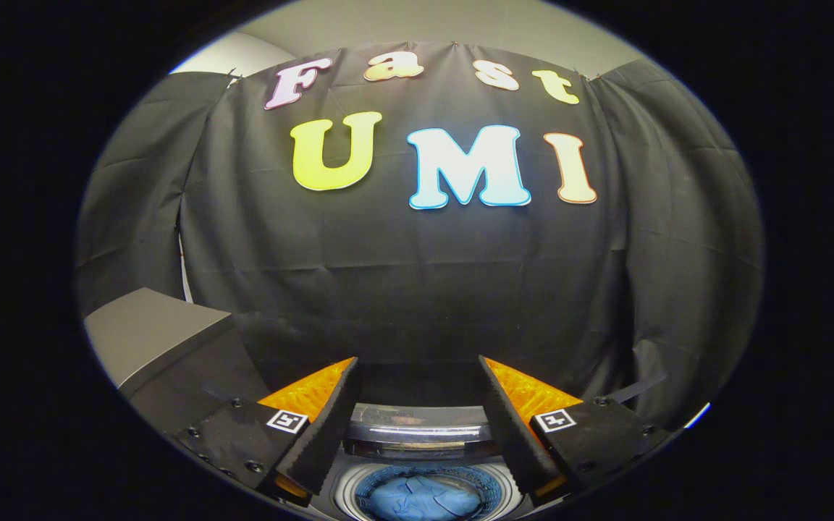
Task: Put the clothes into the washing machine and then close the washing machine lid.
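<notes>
My gripper [417, 365] is open, its two fingers spread wide with nothing between them. Below and between the fingers I look down on the washing machine [420, 434], a top-loader. Its lid [420, 423] stands raised at the back of the opening. Blue clothes [417, 498] lie inside the round drum, under the fingers. The gripper hovers above the machine and touches nothing.
A grey box-like unit [149, 340] stands to the left of the machine, close beside the left finger. The black cloth wall [417, 275] hangs right behind the machine.
</notes>
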Motion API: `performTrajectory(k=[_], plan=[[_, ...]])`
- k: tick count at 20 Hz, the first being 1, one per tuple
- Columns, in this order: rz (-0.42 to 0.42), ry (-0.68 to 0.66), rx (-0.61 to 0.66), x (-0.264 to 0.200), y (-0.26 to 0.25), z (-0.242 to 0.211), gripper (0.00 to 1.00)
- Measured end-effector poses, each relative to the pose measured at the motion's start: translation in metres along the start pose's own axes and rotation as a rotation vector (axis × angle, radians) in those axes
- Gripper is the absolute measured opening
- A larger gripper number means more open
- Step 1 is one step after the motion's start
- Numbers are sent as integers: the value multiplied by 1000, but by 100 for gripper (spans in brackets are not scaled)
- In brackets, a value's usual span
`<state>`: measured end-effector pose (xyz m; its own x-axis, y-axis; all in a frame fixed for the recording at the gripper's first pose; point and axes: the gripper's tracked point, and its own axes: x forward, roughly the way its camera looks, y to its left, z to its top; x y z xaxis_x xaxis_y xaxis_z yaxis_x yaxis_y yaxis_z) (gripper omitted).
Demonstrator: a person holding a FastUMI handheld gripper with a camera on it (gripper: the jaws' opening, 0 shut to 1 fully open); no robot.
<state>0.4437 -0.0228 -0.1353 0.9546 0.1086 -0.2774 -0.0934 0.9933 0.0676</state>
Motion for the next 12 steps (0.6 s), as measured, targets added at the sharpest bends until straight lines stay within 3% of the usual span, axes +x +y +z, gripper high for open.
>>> performTrajectory(k=[12], plan=[[15,41,2,-33,3,-30,98]])
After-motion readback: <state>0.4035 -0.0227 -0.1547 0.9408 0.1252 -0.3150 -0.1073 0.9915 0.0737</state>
